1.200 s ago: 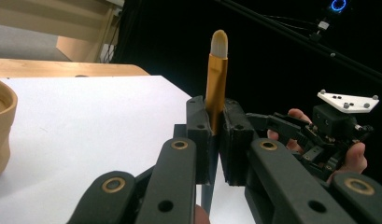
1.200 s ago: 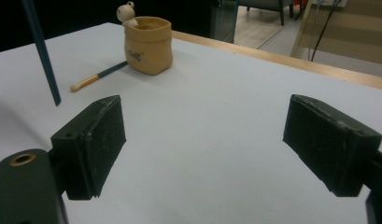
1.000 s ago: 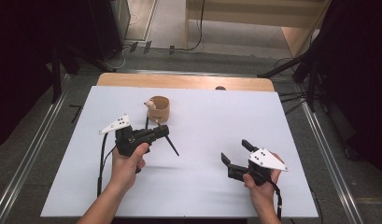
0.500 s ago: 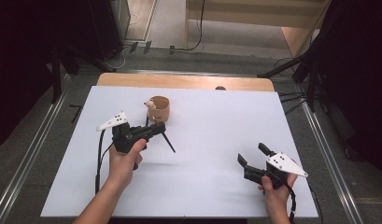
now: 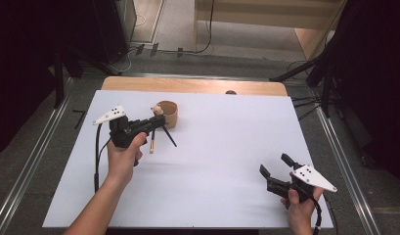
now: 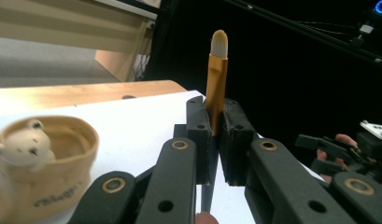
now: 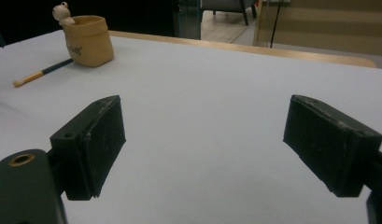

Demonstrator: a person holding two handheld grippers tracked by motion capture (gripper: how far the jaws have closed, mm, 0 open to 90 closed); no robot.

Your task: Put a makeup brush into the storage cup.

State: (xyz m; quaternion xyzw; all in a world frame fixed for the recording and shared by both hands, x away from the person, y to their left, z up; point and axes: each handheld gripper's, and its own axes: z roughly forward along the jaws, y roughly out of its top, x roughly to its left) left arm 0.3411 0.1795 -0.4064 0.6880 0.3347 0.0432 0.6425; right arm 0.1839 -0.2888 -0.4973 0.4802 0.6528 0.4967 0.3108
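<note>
High view, brush [image 5: 152,142] near cup [image 5: 167,113], table [image 5: 227,147] middle open

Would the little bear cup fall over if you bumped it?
Probably not easily: the cup looks squat, wider than tall, and sits flat on the table. It looks like pottery, so it might chip. The bear on its rim adds a little weight to one side.

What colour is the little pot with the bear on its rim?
The pot is tan, a light sandy brown; the right gripper view shows it best.
</note>
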